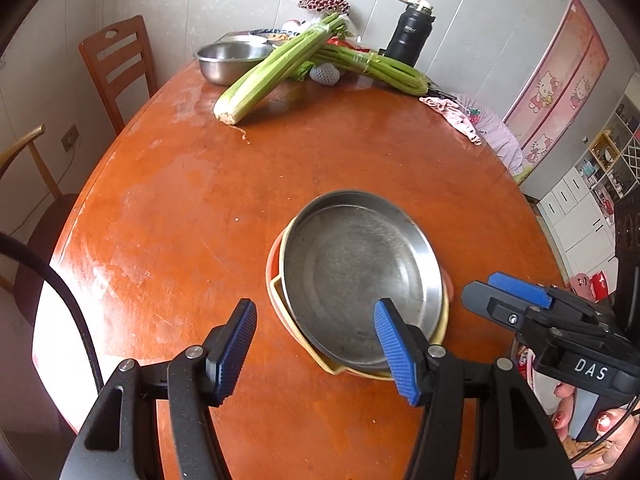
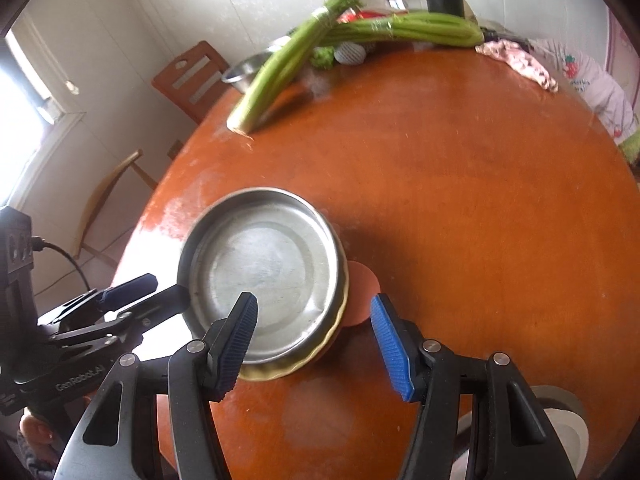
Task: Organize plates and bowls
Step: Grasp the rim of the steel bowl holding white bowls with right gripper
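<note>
orange plate mostly under steel plate

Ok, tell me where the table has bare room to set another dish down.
The widest bare patch is the table middle and right side, between the stacked steel plate and the celery, bordered at right by the pink cloth. There is also bare wood left of the stack. The far edge is crowded: celery, steel bowl, black flask.

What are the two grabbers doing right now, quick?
Left gripper: open, holding nothing, above the steel plate.
Right gripper: open, holding nothing.
</note>
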{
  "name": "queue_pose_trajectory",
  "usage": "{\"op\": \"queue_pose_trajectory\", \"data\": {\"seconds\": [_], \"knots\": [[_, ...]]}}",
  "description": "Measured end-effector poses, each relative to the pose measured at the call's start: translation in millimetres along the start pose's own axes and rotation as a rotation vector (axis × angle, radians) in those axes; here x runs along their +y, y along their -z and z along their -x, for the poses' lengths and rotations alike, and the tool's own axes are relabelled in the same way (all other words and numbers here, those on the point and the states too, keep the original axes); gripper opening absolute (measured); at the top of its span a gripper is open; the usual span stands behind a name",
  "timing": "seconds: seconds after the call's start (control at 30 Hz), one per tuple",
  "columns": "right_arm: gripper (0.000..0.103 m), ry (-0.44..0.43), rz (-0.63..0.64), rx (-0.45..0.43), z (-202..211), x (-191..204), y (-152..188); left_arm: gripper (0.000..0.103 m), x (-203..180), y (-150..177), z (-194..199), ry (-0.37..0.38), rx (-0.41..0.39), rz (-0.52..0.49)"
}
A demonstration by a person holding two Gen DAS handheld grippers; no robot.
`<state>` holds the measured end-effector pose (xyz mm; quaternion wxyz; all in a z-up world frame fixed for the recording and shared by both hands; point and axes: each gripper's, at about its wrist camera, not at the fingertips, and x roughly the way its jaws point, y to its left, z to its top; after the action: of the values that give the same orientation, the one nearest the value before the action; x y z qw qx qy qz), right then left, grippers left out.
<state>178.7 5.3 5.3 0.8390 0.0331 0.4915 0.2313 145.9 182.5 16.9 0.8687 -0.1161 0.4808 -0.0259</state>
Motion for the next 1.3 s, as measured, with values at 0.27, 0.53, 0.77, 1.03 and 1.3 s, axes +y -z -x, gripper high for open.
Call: {"op": "queue_pose_trajectory", "data": {"seconds": [0.27, 0.53, 0.77, 1.03, 1.3], "knots": [[0.061, 0.002, 0.025, -0.067, 38.4, -3.3, 12.0, 0.061, -23.2, 7.7, 16.3, 0.004, -0.029, -0.031], [0.061, 0.003, 0.019, -0.126, 79.8, -21.0, 30.5, 0.061, -65.9, 17.8, 26.8, 0.028, -0.045, -0.104], [0.062, 0.025, -0.003, -0.143, 107.4, -52.1, 54.2, 0.061, -115.0, 31.8, 25.8, 0.088, -0.044, -0.174], [0.062, 0.072, -0.050, -0.152, 133.5, -92.4, 82.6, 0.061, -166.6, 48.6, 15.7, 0.155, -0.004, -0.251], [0.066, 0.087, -0.111, -0.116, 136.0, -125.3, 107.5, 0.061, -191.8, 62.1, 0.2, 0.161, 0.049, -0.280]]}}
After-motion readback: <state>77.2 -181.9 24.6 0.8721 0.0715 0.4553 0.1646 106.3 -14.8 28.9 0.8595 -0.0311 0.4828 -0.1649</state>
